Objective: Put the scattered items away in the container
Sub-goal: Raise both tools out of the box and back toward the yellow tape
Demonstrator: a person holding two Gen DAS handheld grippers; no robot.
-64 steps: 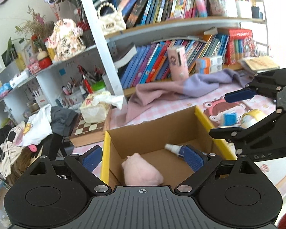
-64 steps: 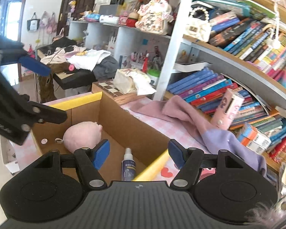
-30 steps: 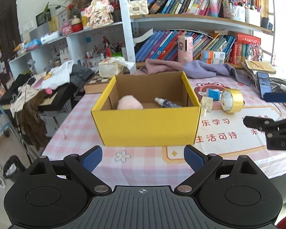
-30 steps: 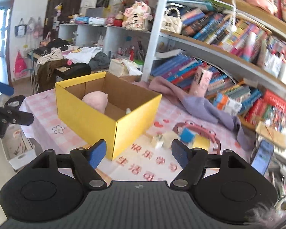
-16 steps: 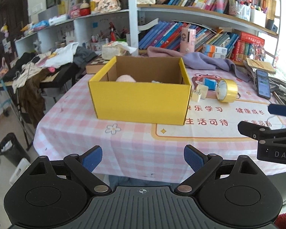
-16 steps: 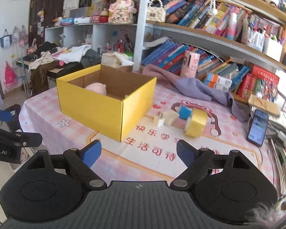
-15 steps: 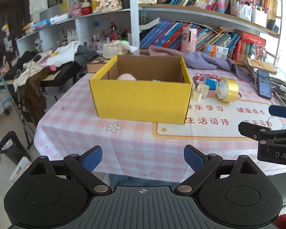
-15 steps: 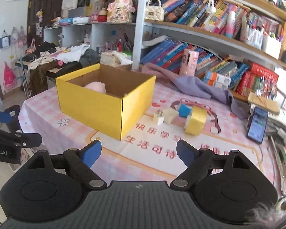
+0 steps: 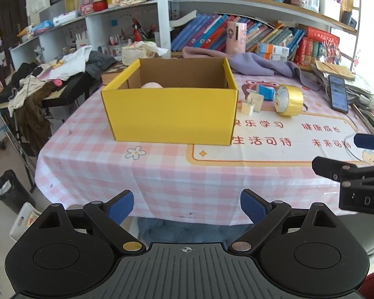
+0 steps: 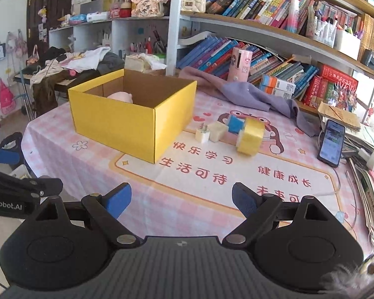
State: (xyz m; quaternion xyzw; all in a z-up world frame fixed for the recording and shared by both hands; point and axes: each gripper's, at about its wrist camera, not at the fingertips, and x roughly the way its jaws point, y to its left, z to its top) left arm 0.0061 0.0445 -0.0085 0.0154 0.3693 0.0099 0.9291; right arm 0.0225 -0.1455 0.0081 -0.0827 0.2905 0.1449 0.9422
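A yellow cardboard box (image 9: 172, 109) (image 10: 127, 122) stands on the pink checked tablecloth, and a pink plush (image 9: 152, 84) (image 10: 121, 97) peeks over its rim. To the right of the box lie a yellow tape roll (image 9: 289, 99) (image 10: 250, 135), a white plug (image 9: 248, 106) (image 10: 202, 134), a white cube (image 10: 218, 130) and a small blue item (image 9: 265, 92) (image 10: 234, 123). My left gripper (image 9: 186, 205) hangs open and empty in front of the table's near edge. My right gripper (image 10: 180, 199) is open and empty over the table's front, well short of the items.
A phone (image 10: 331, 139) and stacked papers lie at the table's right side. A purple cloth (image 10: 249, 94) and a pink cylinder (image 10: 239, 64) sit behind the items, against bookshelves. A clothes-covered side table (image 9: 62, 74) and a black bin (image 9: 10, 189) stand to the left.
Both grippers have pulled back from over the box to the table's front, so the box looks smaller and farther. The right jaws have widened a little.
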